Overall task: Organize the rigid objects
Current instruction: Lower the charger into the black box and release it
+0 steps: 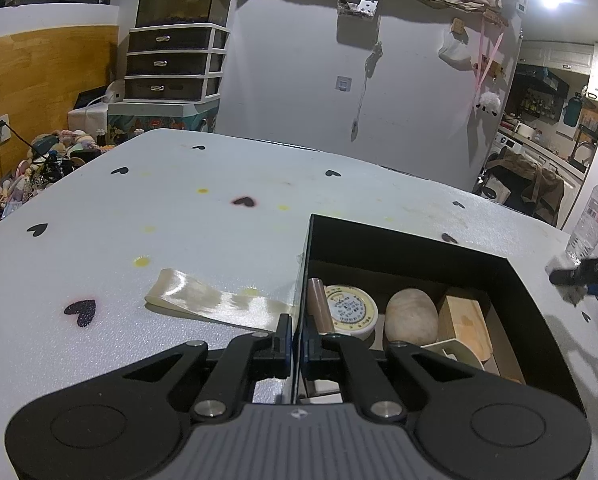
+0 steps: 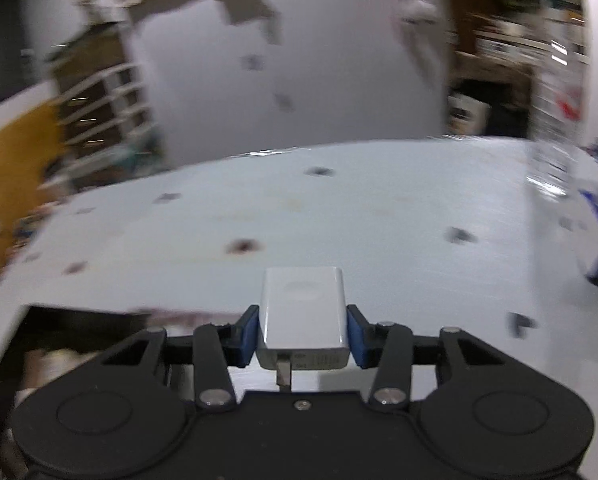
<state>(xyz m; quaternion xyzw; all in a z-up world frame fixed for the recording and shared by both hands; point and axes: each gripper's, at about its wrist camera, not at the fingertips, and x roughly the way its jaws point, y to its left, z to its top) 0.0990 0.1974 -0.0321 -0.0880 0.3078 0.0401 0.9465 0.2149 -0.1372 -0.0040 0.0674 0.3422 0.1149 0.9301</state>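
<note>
Left wrist view. The left gripper [image 1: 297, 334] is seen clamped on the left wall of a black box [image 1: 305, 264], one finger outside and one inside. Just ahead of the inner finger, inside the box, are listed: a brown cylinder [image 1: 321, 304] standing upright against the wall; to its right a round labelled tin [image 1: 351, 310]; a smooth oval stone [image 1: 411, 316]; a wooden block [image 1: 465, 320], long axis running away from the gripper. A pale ribbon [image 1: 215, 304] is laid on the heart-printed table [image 1: 139, 220], ahead and left of the outer finger.

Right wrist view, blurred. The right gripper [image 2: 302, 334] is closed on a white charger [image 2: 302, 312], held by its two side faces. Its long axis runs forward along the fingers; the metal prong end is pointed back toward the gripper body. The box is glimpsed below and to the left.
</note>
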